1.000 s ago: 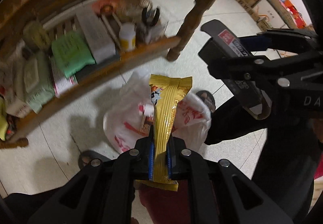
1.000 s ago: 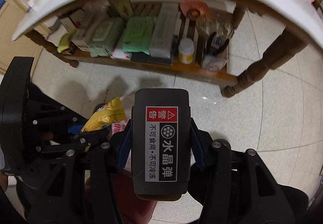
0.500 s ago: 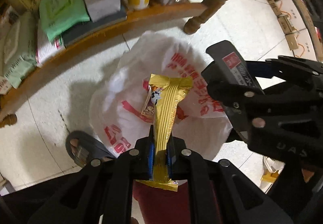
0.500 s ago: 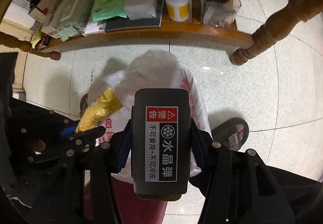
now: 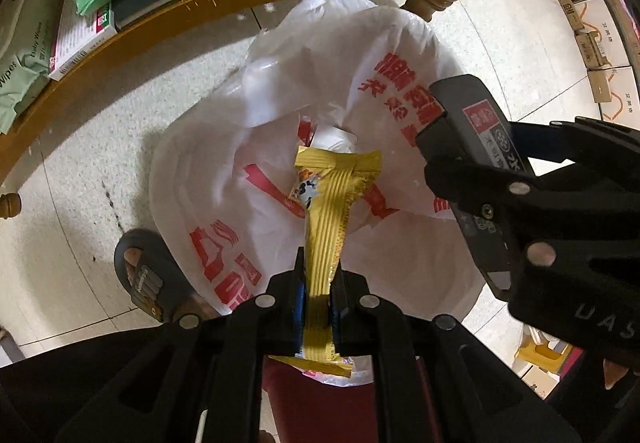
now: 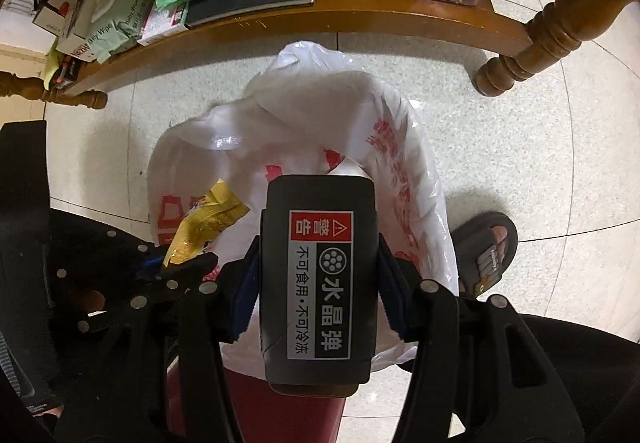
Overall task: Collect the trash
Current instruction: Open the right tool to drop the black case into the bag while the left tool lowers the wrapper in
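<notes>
1. The left gripper (image 5: 318, 295) pinches a gold snack wrapper (image 5: 332, 203), whose free end reaches forward over the open white plastic bag (image 5: 224, 163).
2. The right gripper (image 6: 318, 283) clamps a black box (image 6: 320, 275) with a warning label, directly above the same bag (image 6: 288, 131).
3. Beyond both grippers stands a wooden shelf (image 6: 360, 15).

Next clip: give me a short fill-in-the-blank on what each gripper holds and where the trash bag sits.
1. The left gripper is shut on a ____-coloured snack wrapper.
2. The right gripper clamps a black box whose label has a ____ warning panel.
3. Both items hang above a white plastic bag printed with ____ lettering.
4. Each view shows one foot in a ____ beside the bag.

Missing words: gold; red; red; sandal
</notes>
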A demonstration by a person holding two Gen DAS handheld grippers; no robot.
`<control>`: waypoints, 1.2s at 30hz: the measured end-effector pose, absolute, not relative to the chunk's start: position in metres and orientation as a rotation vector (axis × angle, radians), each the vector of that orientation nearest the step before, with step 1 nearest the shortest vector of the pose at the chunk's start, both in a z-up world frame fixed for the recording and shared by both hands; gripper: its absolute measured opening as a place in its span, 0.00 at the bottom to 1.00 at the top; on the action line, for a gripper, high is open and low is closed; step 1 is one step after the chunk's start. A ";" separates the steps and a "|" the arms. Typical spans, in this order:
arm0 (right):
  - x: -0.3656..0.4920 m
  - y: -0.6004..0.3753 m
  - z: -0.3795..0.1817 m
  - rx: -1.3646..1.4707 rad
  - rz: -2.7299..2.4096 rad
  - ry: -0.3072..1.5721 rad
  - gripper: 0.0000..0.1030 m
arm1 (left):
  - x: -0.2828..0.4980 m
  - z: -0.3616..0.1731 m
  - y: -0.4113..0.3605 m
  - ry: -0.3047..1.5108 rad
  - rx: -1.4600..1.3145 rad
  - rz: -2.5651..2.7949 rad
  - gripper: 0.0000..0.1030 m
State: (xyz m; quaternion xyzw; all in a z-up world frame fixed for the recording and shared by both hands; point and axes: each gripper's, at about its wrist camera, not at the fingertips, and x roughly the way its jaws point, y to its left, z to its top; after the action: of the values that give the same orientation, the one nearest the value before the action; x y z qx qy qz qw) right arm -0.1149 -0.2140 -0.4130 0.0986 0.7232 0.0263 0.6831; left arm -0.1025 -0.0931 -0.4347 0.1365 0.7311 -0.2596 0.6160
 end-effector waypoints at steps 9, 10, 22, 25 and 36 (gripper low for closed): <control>-0.114 -0.216 -0.422 0.247 0.047 1.637 0.63 | -0.099 -0.439 -0.093 1.696 0.304 -0.588 0.48; -0.114 -0.217 -0.421 0.249 0.042 1.632 0.65 | -0.100 -0.438 -0.094 1.694 0.302 -0.590 0.53; -0.116 -0.222 -0.418 0.261 0.020 1.623 0.66 | -0.097 -0.432 -0.089 1.681 0.256 -0.570 0.64; -0.116 -0.224 -0.413 0.263 0.013 1.613 0.70 | -0.094 -0.427 -0.087 1.670 0.236 -0.557 0.66; -0.116 -0.227 -0.377 0.224 0.001 1.542 0.74 | -0.084 -0.385 -0.088 1.524 0.278 -0.518 0.77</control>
State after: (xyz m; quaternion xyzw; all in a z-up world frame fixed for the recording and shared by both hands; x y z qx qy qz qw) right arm -0.1155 -0.2273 -0.3770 0.1011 0.6954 0.0006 0.7115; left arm -0.0844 -0.0882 -0.3853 0.1241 0.6801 -0.2310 0.6846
